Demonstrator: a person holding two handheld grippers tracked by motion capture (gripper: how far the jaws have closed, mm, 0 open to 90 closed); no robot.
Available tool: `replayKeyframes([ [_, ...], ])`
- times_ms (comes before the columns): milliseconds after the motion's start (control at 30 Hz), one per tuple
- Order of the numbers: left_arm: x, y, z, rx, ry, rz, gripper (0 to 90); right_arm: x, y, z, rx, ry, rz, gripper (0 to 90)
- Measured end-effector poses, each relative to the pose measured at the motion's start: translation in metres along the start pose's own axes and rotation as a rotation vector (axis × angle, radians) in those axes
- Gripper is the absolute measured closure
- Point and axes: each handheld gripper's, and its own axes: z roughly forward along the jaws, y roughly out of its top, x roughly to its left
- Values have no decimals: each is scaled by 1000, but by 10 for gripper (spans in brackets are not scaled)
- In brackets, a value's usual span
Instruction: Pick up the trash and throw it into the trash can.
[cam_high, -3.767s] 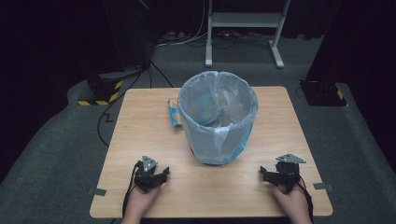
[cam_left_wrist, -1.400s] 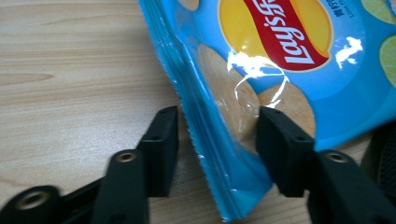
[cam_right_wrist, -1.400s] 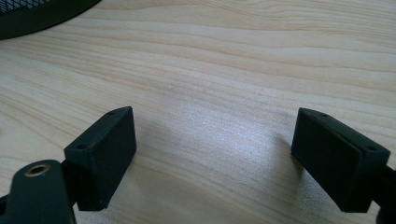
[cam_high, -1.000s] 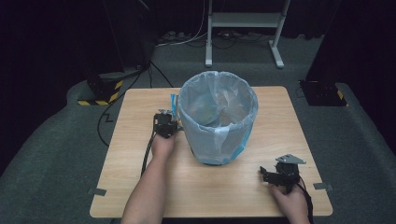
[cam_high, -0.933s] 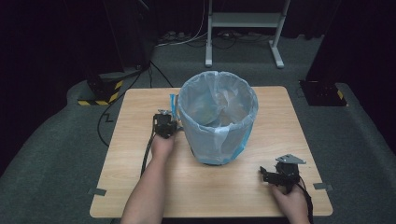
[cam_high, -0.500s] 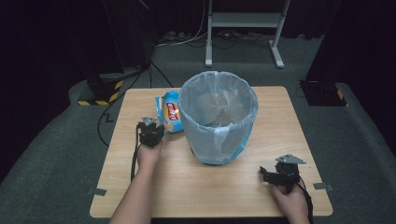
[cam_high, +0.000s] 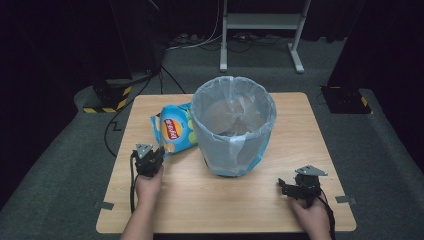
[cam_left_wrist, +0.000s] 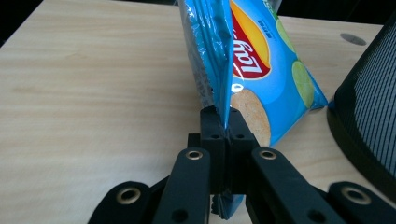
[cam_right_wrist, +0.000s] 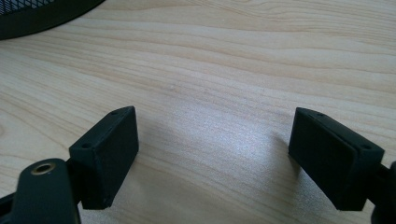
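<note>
A blue chip bag (cam_high: 175, 131) with a red and yellow logo lies left of the bin, its near corner lifted. My left gripper (cam_high: 148, 159) is shut on that corner; in the left gripper view the bag (cam_left_wrist: 261, 65) rises from between the closed jaws of the left gripper (cam_left_wrist: 226, 126). A round black mesh bin (cam_high: 233, 132) lined with a clear plastic bag stands at the table's middle. My right gripper (cam_high: 300, 189) rests near the front right of the table, and in its own view the right gripper (cam_right_wrist: 212, 140) stands open over bare wood, with nothing between its fingers.
The wooden table (cam_high: 280, 200) has free room in front of the bin and along its right side. The bin's mesh wall (cam_left_wrist: 373, 121) stands close to the right of the held bag. Beyond the table are dark carpet, cables and a white stand (cam_high: 260, 30).
My left gripper reached up beside the bin, took hold of the chip bag, and has pulled it back toward the table's front left. The right gripper has stayed put.
</note>
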Motion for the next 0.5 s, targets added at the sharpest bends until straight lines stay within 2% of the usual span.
replayKeyframes([
  [133, 2, -7, -13, -25, 12, 0, 882, 0, 0, 0, 0, 0, 0, 158],
  [300, 1, -14, -36, -81, 15, 26, 881, 0, 0, 0, -1, -1, -1, 158],
  [500, 5, -18, -63, -121, 26, 43, 881, 0, 0, 0, -1, -1, 0, 159],
])
